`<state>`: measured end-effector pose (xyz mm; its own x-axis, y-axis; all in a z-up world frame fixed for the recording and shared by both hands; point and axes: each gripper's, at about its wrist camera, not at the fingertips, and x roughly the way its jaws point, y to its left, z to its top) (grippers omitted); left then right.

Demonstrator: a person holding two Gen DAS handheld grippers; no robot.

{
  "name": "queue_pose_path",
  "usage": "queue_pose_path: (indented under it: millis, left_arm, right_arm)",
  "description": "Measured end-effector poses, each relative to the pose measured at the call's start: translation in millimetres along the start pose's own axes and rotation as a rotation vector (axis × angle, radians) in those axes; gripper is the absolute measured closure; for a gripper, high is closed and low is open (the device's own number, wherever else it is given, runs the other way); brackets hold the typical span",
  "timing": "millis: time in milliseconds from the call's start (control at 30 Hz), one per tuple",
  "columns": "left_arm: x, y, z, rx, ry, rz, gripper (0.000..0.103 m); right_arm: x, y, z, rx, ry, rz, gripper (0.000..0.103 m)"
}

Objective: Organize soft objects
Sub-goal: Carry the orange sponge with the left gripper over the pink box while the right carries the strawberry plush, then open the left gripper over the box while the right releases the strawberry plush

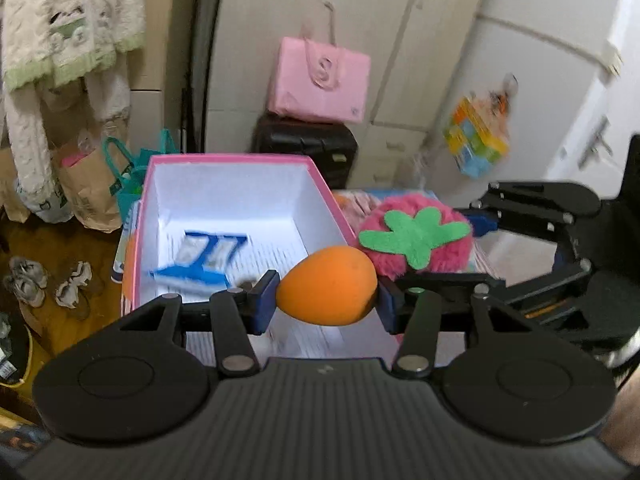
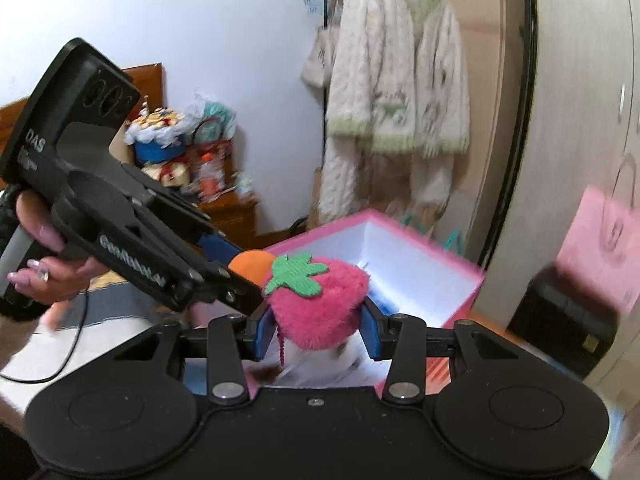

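Left gripper clamps the orange foam egg and right gripper clamps the plush strawberry, jaws part-closed, both above the pink box ahead, apparently for dropping in.

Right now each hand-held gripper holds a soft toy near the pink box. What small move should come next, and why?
Probably carry the left hand-held gripper a little forward over the pink box. Its pads are closed on the orange egg-shaped toy, which hangs at the box's near edge, so releasing now risks missing. The right hand-held gripper holds the plush strawberry beside it.
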<state>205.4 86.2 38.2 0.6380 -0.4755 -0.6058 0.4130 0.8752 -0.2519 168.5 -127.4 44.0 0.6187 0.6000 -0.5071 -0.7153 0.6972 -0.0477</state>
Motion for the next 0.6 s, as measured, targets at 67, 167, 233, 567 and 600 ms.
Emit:
queue_pose_path:
  millis: [67, 167, 233, 567, 600]
  left_arm:
    - [10.3, 9.5, 7.3, -0.002, -0.029, 0.007, 0.055]
    - [34.7, 27.8, 19.5, -0.036, -0.007, -0.002, 0.054]
    - [55.0, 40.7, 25.7, -0.076, 0.030, -0.004, 0.054]
    - [142.3, 57.3, 33.4, -0.063, 0.261, 0.131, 0.053]
    - [147.0, 54.1, 33.9, -0.035, 0.279, 0.155, 0.054]
  right_arm:
    - [12.1, -10.6, 5.7, -0.007, -0.005, -0.004, 0.054]
    - [33.2, -31.6, 13.2, 0.004, 0.013, 0.022, 0.054]
    - [50.1, -43.9, 15.3, -0.005, 0.042, 0.032, 0.054]
    - [136.8, -73.9, 2.2, -0.067, 0.252, -0.001, 0.054]
    - [141.0, -72.6, 1.0, -0.089, 0.268, -0.012, 0.054]
